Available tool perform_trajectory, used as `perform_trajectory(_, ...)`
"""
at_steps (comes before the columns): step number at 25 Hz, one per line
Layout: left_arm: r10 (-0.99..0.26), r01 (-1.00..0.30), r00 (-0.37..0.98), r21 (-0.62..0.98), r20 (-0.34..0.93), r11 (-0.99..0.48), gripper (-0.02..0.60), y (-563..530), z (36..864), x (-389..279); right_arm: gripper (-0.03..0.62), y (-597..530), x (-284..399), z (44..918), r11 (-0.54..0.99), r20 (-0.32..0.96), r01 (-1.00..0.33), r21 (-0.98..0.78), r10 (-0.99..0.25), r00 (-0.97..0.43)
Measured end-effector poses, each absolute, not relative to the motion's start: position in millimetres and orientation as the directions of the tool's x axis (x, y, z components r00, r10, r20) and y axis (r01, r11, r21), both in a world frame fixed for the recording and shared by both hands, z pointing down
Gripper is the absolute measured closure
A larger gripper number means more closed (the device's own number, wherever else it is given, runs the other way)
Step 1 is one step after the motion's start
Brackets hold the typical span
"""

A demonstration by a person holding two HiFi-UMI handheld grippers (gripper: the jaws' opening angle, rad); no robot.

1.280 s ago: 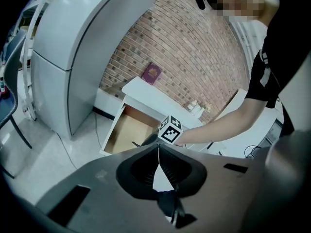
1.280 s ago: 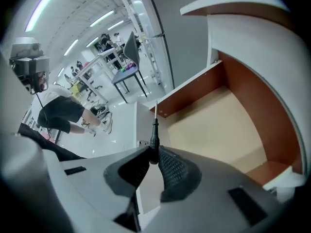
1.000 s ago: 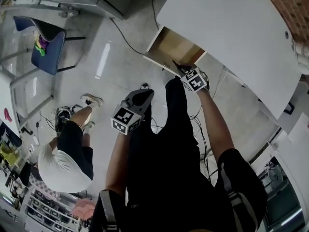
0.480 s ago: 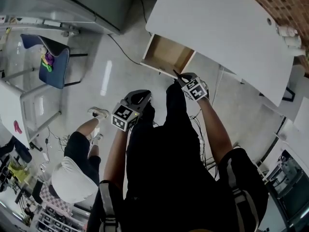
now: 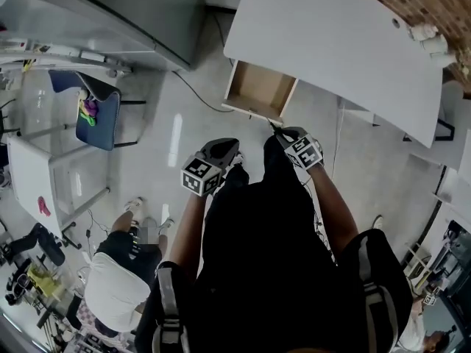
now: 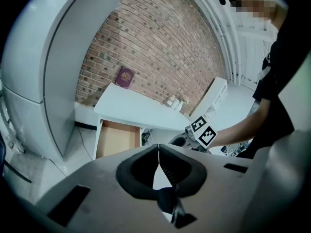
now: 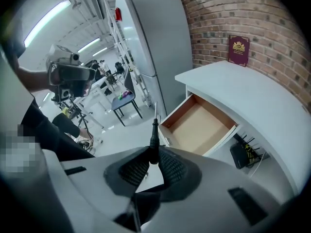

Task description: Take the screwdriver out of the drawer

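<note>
Since the right tool (image 7: 154,165) pinches the screwdriver (image 7: 154,139) by its dark handle, shaft pointing up and outside the open drawer (image 7: 198,125), the lifting-out step seems all but done; what is left, I judge, is to carry it clear and set it down, perhaps on the white desk (image 7: 252,101), with the grip kept firm. The left tool (image 6: 158,152) hangs idle, jaws pressed together on nothing; its view shows the desk front and the right tool from outside, near the drawer, while only the right gripper view shows the screwdriver plainly; the head view gives it as a thin dark sliver at most.
</note>
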State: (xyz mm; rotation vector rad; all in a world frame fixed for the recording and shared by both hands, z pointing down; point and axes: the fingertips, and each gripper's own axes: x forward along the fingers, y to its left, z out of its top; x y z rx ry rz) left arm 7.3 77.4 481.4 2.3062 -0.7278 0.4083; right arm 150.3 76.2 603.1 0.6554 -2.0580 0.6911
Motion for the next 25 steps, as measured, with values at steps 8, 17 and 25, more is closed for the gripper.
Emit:
perform_trajectory(8, -0.355, -0.556, 0.824, 0.509, 0.442, -0.657, 0.563, 92.2, 470.5, 10.0, 0.480, 95.6, 137.8, 552.3, 0.693, 0.773, -0.685, -0.224, -0.302, -0.557)
perform_trajectory(17, -0.351, -0.534, 0.840, 0.520, 0.414, -0.666, 0.563, 107.7, 455.4, 0.7, 0.480, 107.8, 132.2, 513.7, 0.615, 0.627, -0.725, -0.311, -0.441, -0.643)
perform_trajectory(25, -0.351, -0.512, 0.855, 0.519, 0.381, -0.685, 0.563, 110.4, 446.2, -0.7, 0.480, 115.7, 128.8, 496.4, 0.607, 0.591, -0.744, -0.281, -0.501, -0.632)
